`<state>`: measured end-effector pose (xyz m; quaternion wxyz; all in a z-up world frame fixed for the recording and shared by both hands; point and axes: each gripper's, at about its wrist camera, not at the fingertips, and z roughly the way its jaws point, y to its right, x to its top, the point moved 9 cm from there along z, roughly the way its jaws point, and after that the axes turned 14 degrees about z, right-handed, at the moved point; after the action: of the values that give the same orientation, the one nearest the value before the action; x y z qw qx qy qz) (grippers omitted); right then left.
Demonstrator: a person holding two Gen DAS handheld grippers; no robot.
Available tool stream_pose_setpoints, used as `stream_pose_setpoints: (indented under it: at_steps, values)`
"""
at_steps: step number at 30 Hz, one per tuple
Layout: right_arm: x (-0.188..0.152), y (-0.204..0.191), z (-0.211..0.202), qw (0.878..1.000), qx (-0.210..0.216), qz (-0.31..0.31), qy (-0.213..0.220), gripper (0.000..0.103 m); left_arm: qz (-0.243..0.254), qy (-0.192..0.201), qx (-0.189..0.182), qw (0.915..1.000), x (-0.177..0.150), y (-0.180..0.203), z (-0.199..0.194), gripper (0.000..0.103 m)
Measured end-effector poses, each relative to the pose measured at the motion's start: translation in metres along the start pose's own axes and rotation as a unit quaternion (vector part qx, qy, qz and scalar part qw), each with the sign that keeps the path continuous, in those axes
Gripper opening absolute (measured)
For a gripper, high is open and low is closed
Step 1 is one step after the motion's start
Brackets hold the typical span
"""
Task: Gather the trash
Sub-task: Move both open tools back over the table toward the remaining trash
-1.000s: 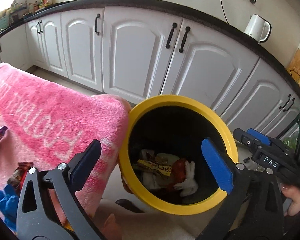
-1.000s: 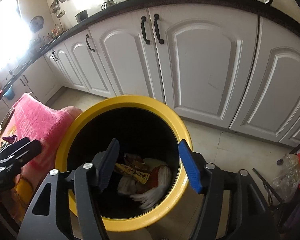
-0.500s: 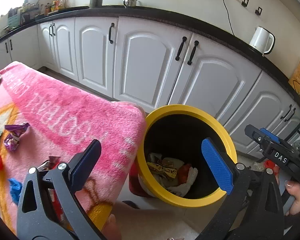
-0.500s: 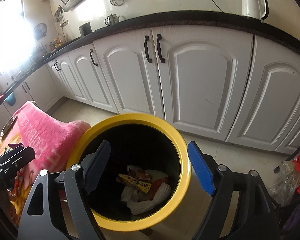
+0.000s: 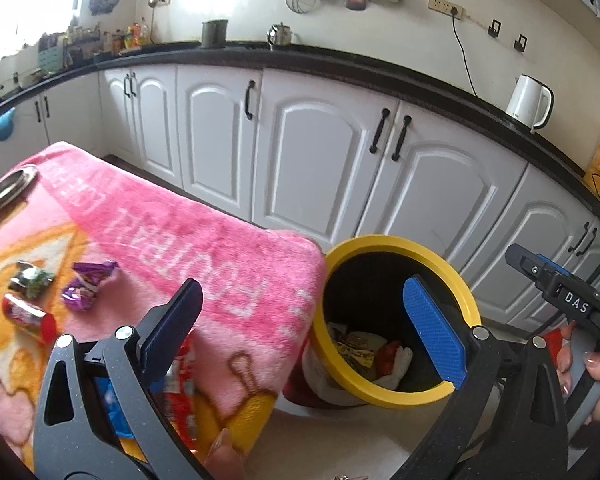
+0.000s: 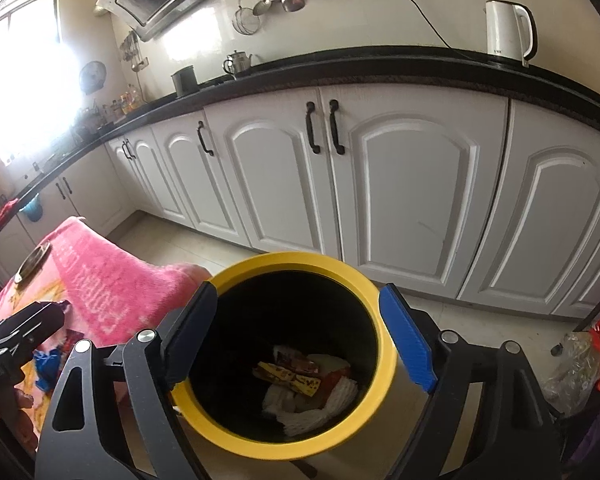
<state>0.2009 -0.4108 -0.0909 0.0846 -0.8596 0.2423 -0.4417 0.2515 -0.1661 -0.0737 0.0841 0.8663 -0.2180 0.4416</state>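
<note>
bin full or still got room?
Room left. The yellow-rimmed bin stands upright and lidless; wrappers and white wadding lie only at the bottom, with bare black wall above them.

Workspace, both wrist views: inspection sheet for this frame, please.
Surface: pink blanket covers the table.
Job's things: yellow-rimmed bin beside it, holding wrappers; purple wrapper, red wrapper and green wrapper lie on the blanket.
Clutter: metal plate.
Grippers: left gripper and right gripper open, empty.
Cables: kettle cord on wall.
Surroundings: white cabinets, kettle.
</note>
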Motion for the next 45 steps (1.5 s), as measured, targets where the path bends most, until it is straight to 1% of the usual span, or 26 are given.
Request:
stream_pose_setpoints:
  at_steps: [10, 14, 32, 39, 45]
  values:
    - [0.002, -0.037, -0.023, 0.999, 0.029, -0.02, 0.026, 0.081, -0.003, 0.028, 0.028, 0.9992, 0.002, -0.025, -0.03, 0.092]
    - [-0.003, -0.05, -0.029, 0.998, 0.039, -0.03, 0.026, 0.082, -0.006, 0.034, 0.036, 0.9988, 0.002, -0.033, -0.039, 0.092]
    - [-0.021, -0.108, -0.04, 0.995, 0.074, -0.071, 0.017, 0.082, -0.035, 0.049, 0.069, 0.9958, -0.012, -0.078, -0.069, 0.092]
    - [-0.032, -0.13, -0.041, 0.992, 0.086, -0.09, 0.009, 0.082, -0.055, 0.05, 0.082, 0.9938, -0.023, -0.101, -0.078, 0.092]
    - [-0.048, -0.153, -0.042, 0.989, 0.098, -0.112, -0.003, 0.082, -0.084, 0.047, 0.1, 0.9903, -0.034, -0.131, -0.084, 0.092]
